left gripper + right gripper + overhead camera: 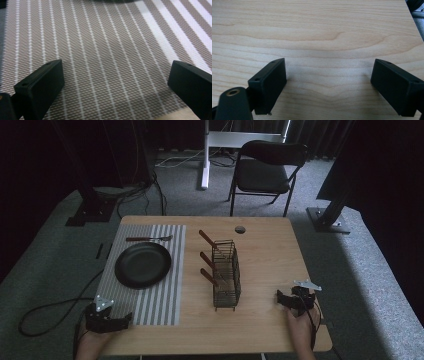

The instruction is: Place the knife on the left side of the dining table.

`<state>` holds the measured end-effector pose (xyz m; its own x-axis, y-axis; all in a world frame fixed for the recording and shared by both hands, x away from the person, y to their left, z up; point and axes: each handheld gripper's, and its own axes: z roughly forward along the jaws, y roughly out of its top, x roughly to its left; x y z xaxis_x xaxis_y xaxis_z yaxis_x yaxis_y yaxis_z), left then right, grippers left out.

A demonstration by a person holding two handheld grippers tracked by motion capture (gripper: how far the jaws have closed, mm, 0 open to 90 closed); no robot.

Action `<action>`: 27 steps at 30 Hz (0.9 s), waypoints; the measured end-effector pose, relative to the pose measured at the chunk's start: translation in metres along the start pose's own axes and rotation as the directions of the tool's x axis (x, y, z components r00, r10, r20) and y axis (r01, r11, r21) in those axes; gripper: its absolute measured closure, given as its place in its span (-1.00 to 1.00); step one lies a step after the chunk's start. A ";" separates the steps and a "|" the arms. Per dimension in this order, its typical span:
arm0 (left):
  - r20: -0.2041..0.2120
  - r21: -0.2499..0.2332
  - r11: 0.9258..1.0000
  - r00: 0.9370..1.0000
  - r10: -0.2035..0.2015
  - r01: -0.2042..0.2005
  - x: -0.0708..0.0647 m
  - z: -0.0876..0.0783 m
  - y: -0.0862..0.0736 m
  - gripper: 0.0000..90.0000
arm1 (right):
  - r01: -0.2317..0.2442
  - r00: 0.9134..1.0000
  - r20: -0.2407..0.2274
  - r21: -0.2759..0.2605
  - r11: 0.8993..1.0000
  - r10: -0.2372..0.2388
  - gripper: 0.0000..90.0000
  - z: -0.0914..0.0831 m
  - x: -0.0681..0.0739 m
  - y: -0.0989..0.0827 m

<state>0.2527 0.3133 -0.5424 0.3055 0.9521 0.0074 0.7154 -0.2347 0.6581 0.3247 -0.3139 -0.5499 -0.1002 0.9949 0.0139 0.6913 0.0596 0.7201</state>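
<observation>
At the near edge of the light wooden surface, two hands each hold a black two-jaw gripper. The left gripper sits at the near left corner, over the near end of a grey-and-white striped woven placemat; in the left gripper view its jaws stand wide apart with nothing between them but the mat's weave. The right gripper rests near the right edge of the surface, a grey three-cornered plate on top of it; in the right gripper view its jaws are likewise spread wide over bare wood grain, holding nothing.

On the placemat lies a round black plate, and beyond it, at the mat's far end, a fork with a brown wooden handle lies crosswise. Just beside the mat's right edge stands a dark wire cutlery basket, with three brown wooden handles sticking out of it toward the left. A small dark round hole marks the far part of the surface. On the grey carpet beyond it stands a black folding chair.
</observation>
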 end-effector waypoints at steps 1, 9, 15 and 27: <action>0.004 0.002 1.000 1.000 0.005 -0.005 -0.002 0.000 0.001 -0.97 | 0.000 1.000 0.000 0.000 1.000 0.000 -0.73 0.000 0.000 0.000; 0.038 -0.014 0.998 0.997 0.061 -0.061 -0.020 -0.004 0.012 -0.97 | 0.000 1.000 0.000 0.000 1.000 0.000 -0.73 0.000 0.000 0.000; 0.083 -0.049 0.994 0.991 0.100 -0.096 -0.034 -0.009 0.023 -0.96 | 0.000 1.000 0.000 0.000 1.000 0.000 -0.73 0.000 0.000 0.000; 0.162 -0.141 0.978 0.970 0.179 -0.157 -0.058 -0.020 0.048 -0.96 | 0.000 1.000 0.000 0.000 1.000 0.000 -0.73 0.000 0.000 0.000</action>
<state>0.2561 0.2505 -0.4962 0.5264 0.8503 0.0029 0.5629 -0.3510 0.7483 0.3247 -0.3138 -0.5499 -0.0999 0.9949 0.0141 0.6915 0.0593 0.7199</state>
